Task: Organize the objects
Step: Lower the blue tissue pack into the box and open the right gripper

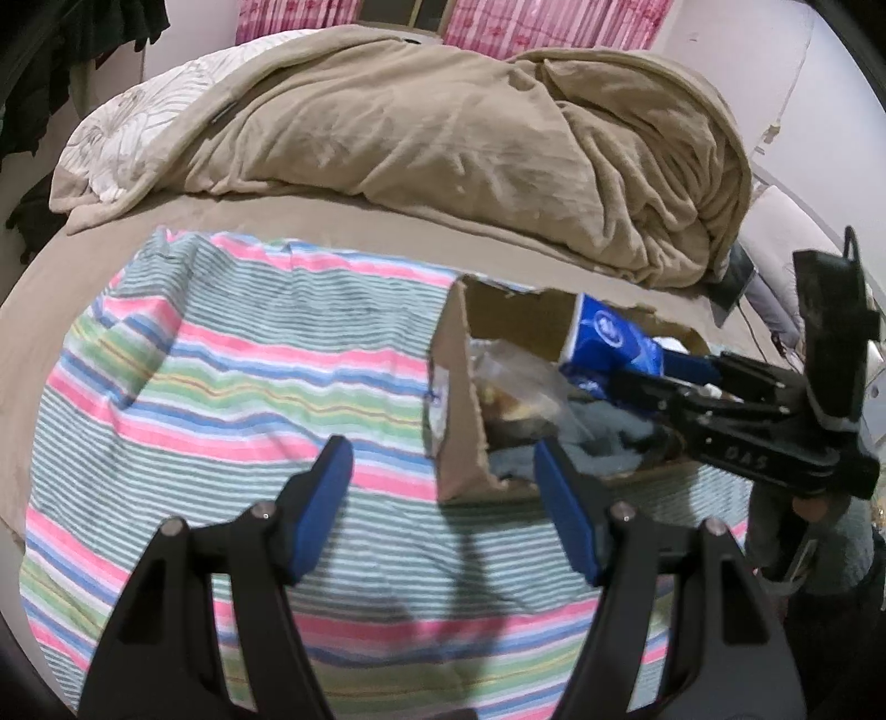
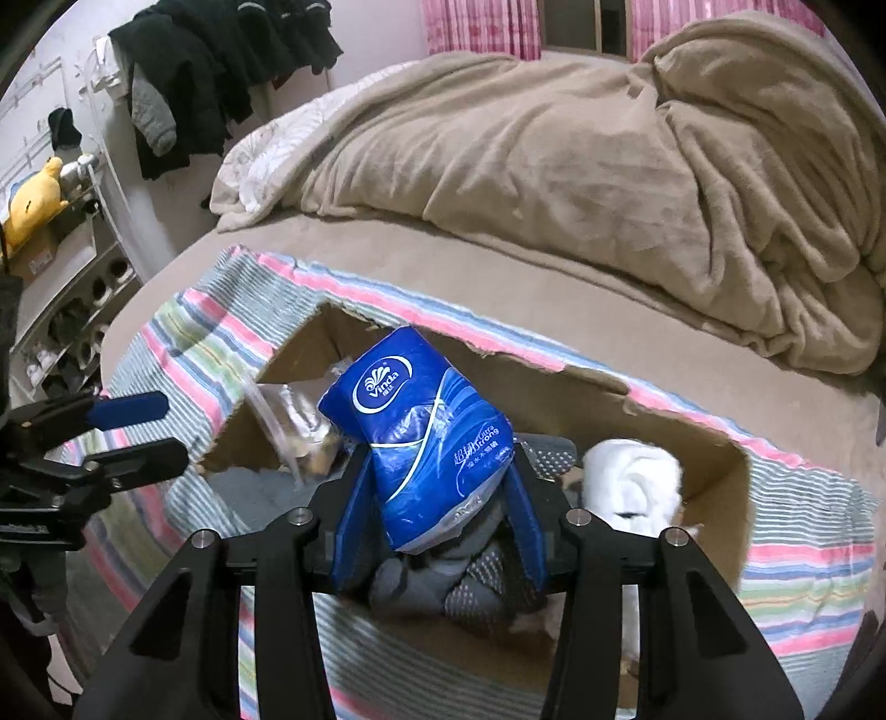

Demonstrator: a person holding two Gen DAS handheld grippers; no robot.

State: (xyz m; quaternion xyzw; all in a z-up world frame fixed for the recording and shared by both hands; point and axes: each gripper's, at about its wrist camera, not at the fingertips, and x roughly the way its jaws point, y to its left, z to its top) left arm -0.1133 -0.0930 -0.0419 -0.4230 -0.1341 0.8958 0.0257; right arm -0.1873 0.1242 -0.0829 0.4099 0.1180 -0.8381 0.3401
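Note:
A torn cardboard box [image 2: 714,448] sits on a striped cloth [image 1: 221,360] on the bed. My right gripper [image 2: 437,498] is shut on a blue Vinda tissue pack [image 2: 421,432] and holds it over the box, above grey dotted fabric [image 2: 476,587]. The pack [image 1: 603,338] and right gripper also show in the left wrist view. In the box lie a white rolled cloth [image 2: 637,482] and a clear plastic bag [image 2: 288,410]. My left gripper [image 1: 443,498] is open and empty, above the cloth just left of the box [image 1: 459,399].
A heaped beige blanket [image 1: 470,138] covers the far half of the bed. Dark clothes [image 2: 221,66] hang on the wall at the left, above a shelf with a yellow plush toy [image 2: 33,205]. Pink curtains [image 1: 554,22] are behind the bed.

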